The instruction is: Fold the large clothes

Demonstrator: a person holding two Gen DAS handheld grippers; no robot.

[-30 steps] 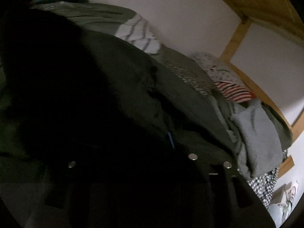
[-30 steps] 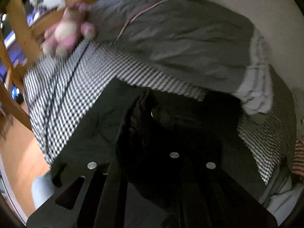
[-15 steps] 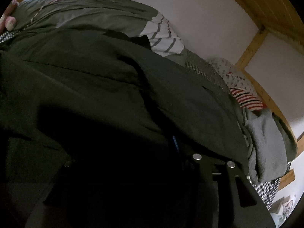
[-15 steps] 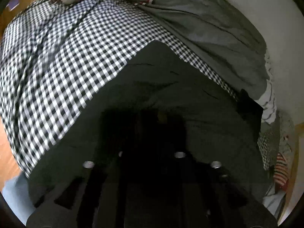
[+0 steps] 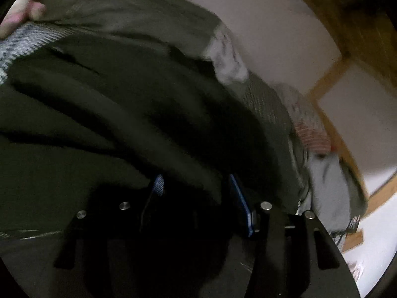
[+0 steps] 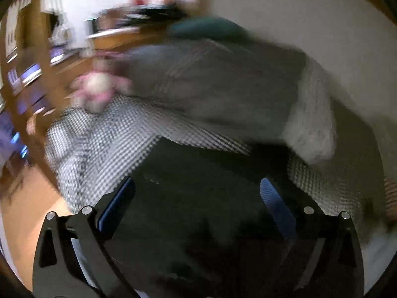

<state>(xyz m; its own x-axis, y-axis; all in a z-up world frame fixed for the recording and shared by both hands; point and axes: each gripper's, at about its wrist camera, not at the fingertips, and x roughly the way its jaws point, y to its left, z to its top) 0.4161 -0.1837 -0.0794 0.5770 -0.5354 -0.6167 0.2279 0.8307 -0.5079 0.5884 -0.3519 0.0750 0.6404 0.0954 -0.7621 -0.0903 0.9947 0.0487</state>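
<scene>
Right gripper [image 6: 196,193] fingers just sprang wide, off dark matte garment [image 6: 198,198]; left gripper [image 5: 196,188] fingers opening, soft folds between.

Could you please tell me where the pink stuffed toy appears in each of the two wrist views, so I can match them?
Left wrist: the pink stuffed toy sits at the far upper-left edge, blurred and partly cut off.
Right wrist: the toy lies left of centre, on the checked bedcover.
Shared landmark: the grey blanket with a pale striped end.
</scene>
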